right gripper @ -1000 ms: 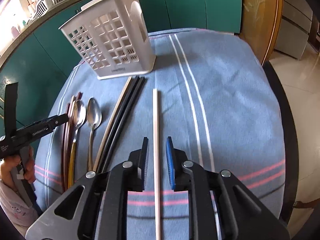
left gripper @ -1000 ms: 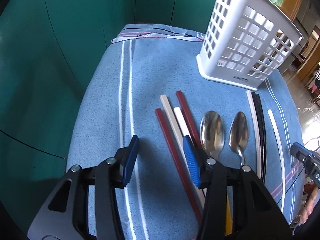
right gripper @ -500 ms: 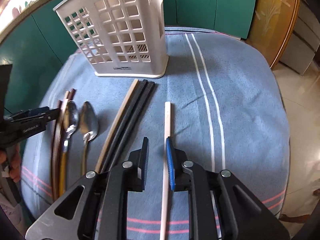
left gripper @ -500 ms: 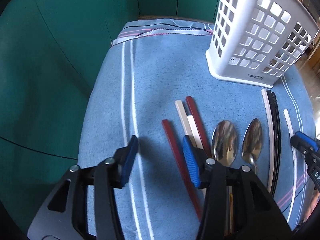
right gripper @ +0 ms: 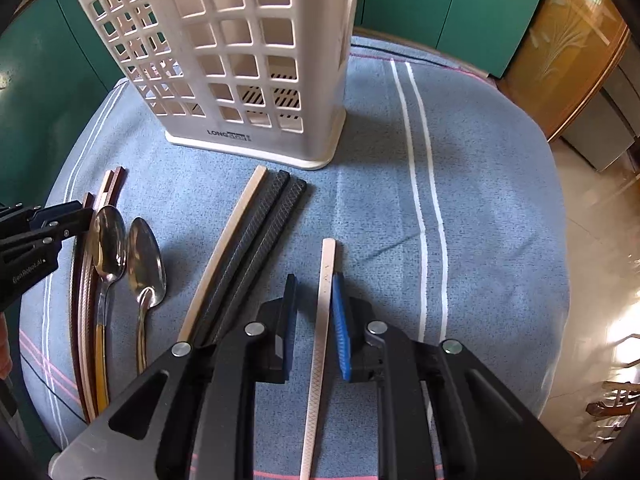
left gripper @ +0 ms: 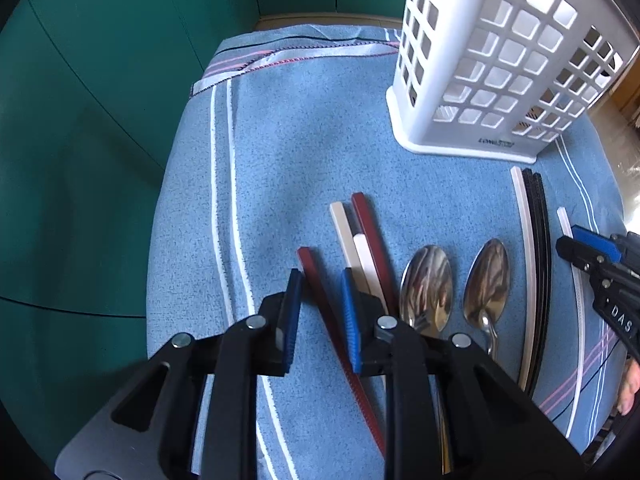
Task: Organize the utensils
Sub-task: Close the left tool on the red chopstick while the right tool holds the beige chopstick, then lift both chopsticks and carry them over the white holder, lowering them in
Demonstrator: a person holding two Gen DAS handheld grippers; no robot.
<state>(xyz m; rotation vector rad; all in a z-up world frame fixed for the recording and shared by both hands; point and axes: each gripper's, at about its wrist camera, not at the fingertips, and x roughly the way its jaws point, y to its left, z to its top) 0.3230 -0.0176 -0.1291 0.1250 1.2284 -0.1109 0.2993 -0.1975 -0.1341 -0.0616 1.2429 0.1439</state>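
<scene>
In the left wrist view my left gripper [left gripper: 320,284] points down at the blue cloth. Its jaws are closing around a dark red chopstick [left gripper: 316,276], with a gap still showing beside the pads. Right of it lie two cream chopsticks [left gripper: 344,232], another red one [left gripper: 370,232] and two steel spoons [left gripper: 426,280]. In the right wrist view my right gripper [right gripper: 314,284] straddles a white chopstick [right gripper: 326,280]. That chopstick lies against the right pad, clear of the left one. The white slotted holder [right gripper: 240,60] stands upright just beyond.
Two black chopsticks [right gripper: 260,248] and a cream one [right gripper: 224,248] lie between the spoons and the white chopstick. The cloth [left gripper: 300,140] drops off at the table's rounded edges. Green cabinets [left gripper: 100,100] stand behind and to the left. Tiled floor [right gripper: 592,260] shows on the right.
Both grippers moved forward toward the holder. The left jaws narrowed a lot and now bracket the dark red chopstick. The right jaws kept their width while sliding up along the white chopstick.
</scene>
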